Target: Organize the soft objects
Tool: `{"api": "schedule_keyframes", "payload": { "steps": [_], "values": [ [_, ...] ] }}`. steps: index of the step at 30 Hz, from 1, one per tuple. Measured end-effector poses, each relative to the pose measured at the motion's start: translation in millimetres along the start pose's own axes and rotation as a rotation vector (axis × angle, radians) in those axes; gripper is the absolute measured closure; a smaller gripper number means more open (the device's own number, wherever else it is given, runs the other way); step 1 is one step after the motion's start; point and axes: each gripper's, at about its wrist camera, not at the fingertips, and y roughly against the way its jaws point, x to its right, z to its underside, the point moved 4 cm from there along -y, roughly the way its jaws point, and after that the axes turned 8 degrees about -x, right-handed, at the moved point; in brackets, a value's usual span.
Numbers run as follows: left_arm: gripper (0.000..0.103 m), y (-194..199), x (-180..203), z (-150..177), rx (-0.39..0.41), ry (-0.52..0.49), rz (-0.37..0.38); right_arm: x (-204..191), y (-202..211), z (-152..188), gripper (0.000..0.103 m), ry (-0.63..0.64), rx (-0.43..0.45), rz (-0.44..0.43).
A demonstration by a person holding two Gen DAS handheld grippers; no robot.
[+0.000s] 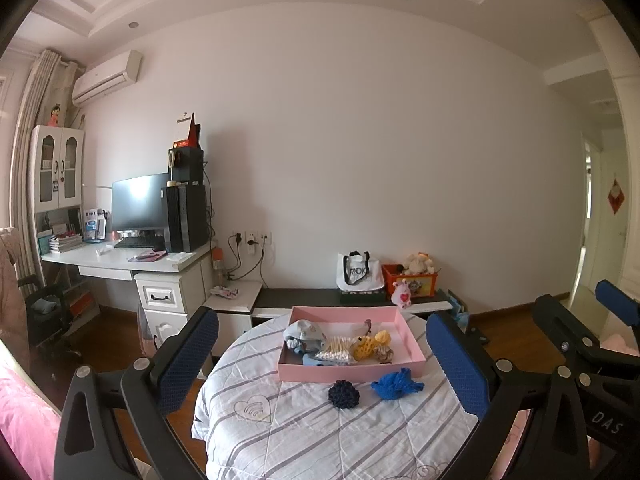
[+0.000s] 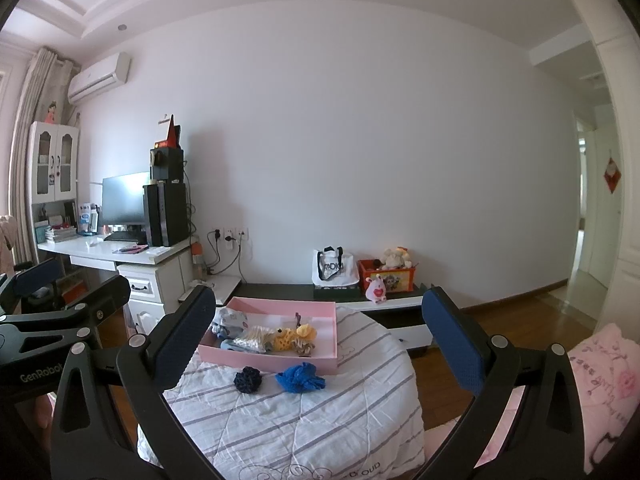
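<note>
1. While both tools hover above it, a round tabletop draped in a white quilt with grey stripes fills the lower middle of each wrist view.
2. Left hand-held gripper: its blue-padded fingers are spread wide and hold nothing.
3. Right hand-held gripper: likewise spread wide with nothing between its pads. In the left wrist view it shows at 3 o'clock, beside the left one.
4. Toward 12 o'clock on the quilt sits a shallow pink tray. Inside it lie a pale blue cloth bundle, a clear bag of cotton swabs and a yellow knitted toy, all bunched along the tray's near wall.
5. Just in front of the tray, on the bare quilt, rest a dark navy knitted ball and, at its 3 o'clock and slightly apart, a bright blue crumpled soft piece.
6. Behind the tabletop, a plain white wall spans the room. At 9 o'clock stands a white desk carrying a dark monitor and a black computer tower, with a wall air conditioner above.
7. Along the wall's base, a low dark bench holds a white tote bag and an orange box of plush toys.
8. At 3 o'clock, an open doorway leads out over wooden flooring.
</note>
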Motion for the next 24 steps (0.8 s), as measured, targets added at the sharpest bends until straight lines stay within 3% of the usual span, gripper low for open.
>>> {"api": "schedule_keyframes", "payload": {
  "steps": [24],
  "values": [
    [0.0,-8.6,-0.6,7.5,-0.028,-0.005,0.003,1.0,-8.9,4.7,0.0,-0.006,-0.024,0.007]
  ]
}}
